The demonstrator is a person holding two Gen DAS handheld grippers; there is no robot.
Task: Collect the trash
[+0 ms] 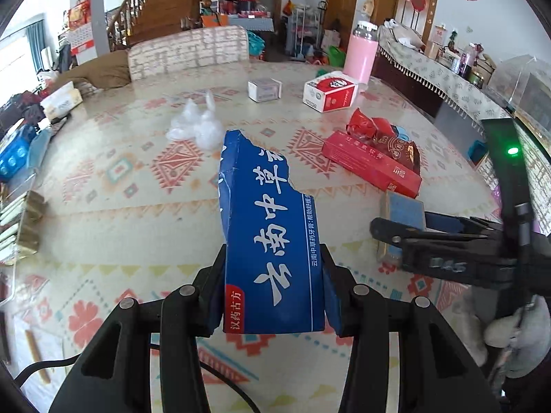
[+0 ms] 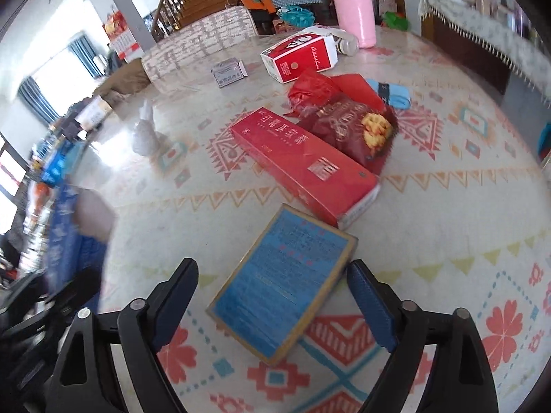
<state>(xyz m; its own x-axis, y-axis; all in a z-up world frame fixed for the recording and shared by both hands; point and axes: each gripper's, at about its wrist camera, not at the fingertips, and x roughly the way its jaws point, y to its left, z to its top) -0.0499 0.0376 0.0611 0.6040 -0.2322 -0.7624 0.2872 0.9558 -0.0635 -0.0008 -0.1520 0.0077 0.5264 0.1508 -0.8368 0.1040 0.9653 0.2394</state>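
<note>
Blue padded fingers of the left gripper [image 1: 273, 296] are clamped on a torn blue cardboard toothpaste carton with white characters [image 1: 265, 241], which is held upright above the patterned plastic tablecloth [image 1: 137, 213] and juts away from the jaws with its ragged end farthest out. The right gripper [image 2: 272, 304] is spread wide, its jaws pressing on nothing; a flat blue box with a gold edge [image 2: 282, 285] lies on the cloth between the two fingers, its near end nearly level with the fingertips and its far end reaching beyond them, with a clear gap at either side. Touching the far corner of that box, a long red carton with gold lettering [image 2: 303, 165] is seen lying diagonally. Against its far side a dark red snack bag [image 2: 351, 127] and a crumpled red plastic wrapper [image 2: 310, 89] are piled, with a pale blue folded item [image 2: 389, 93] just behind. Farther off, a red and white box [image 2: 299, 56], a small grey box [image 2: 229, 72] and a pink bottle [image 2: 354, 7] are set apart, and a clump of clear plastic film [image 1: 196, 125] lies alone to the left.
</note>
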